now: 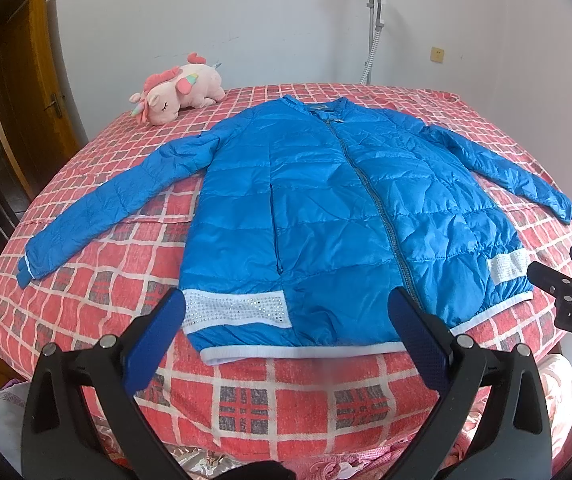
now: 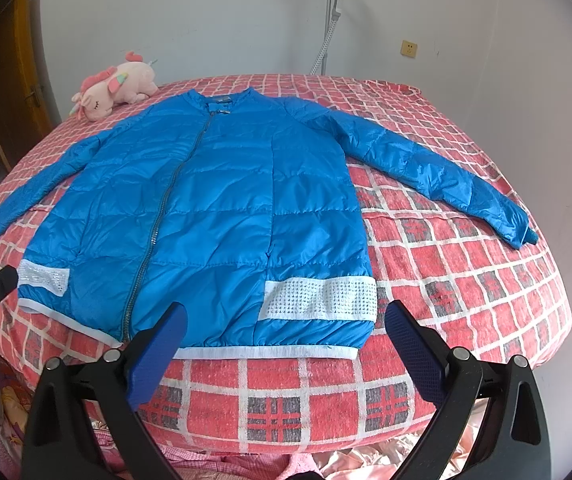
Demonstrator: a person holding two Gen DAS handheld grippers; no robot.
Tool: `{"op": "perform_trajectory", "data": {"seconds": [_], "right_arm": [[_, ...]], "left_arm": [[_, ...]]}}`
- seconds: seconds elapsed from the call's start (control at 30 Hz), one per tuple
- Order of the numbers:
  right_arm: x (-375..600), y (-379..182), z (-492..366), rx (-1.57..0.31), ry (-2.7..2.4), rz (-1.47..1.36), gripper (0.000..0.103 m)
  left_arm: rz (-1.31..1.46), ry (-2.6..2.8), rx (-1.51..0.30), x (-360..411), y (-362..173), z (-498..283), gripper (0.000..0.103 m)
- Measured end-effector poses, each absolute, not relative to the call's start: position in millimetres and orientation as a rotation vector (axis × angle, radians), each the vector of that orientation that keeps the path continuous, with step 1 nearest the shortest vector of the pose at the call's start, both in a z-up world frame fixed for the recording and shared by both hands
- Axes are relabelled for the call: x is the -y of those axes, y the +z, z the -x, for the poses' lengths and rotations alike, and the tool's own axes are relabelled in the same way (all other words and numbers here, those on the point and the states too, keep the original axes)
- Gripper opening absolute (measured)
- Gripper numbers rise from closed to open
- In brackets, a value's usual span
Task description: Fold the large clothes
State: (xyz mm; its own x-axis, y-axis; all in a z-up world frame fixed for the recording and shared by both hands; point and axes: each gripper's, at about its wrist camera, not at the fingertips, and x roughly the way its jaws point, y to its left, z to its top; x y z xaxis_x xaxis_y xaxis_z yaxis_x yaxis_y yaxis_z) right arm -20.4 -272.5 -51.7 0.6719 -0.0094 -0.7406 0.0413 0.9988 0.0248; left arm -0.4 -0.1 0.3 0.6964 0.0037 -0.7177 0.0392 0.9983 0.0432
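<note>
A blue padded jacket (image 1: 325,208) lies flat and face up on a bed (image 1: 246,400) with a red checked cover, its collar toward the far wall and its white hem along the near edge of the bed. The zipper (image 1: 373,200) is closed from hem to collar, and both sleeves are spread out to the sides, the left sleeve (image 1: 98,208) reaching near the left edge of the bed and the right sleeve (image 2: 437,168) near the right edge. White dotted patches sit on the jacket just above the hem at both lower corners. The left gripper (image 1: 286,320) hovers above the near hem with its two blue fingers (image 1: 154,344) wide apart and nothing between them; the finger tips cover small parts of the hem, so I cannot tell if they touch the cloth. The right gripper (image 2: 286,328) is also spread open and empty, above the right part of the hem. In the left wrist view only a black part of the right gripper shows at the right border, cut off by the frame. A pink plush unicorn (image 1: 178,94) lies at the far left corner of the bed. By the far wall stands a grey pole (image 1: 373,28); its base is hidden behind the bed. A wooden door (image 1: 26,92) is at the left, partly dark. Below the bed, pink cloth is visible but hard to make out.
</note>
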Motion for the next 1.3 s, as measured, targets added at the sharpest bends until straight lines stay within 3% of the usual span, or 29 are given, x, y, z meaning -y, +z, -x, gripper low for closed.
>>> {"op": "perform_trajectory", "data": {"seconds": [1.3], "right_arm": [[272.8,-51.5,21.3,-0.831,-0.026,-0.042,0.099]], "left_arm": [[-0.058,-0.017,-0.797,4.7,7.2,2.2,0.1]]}}
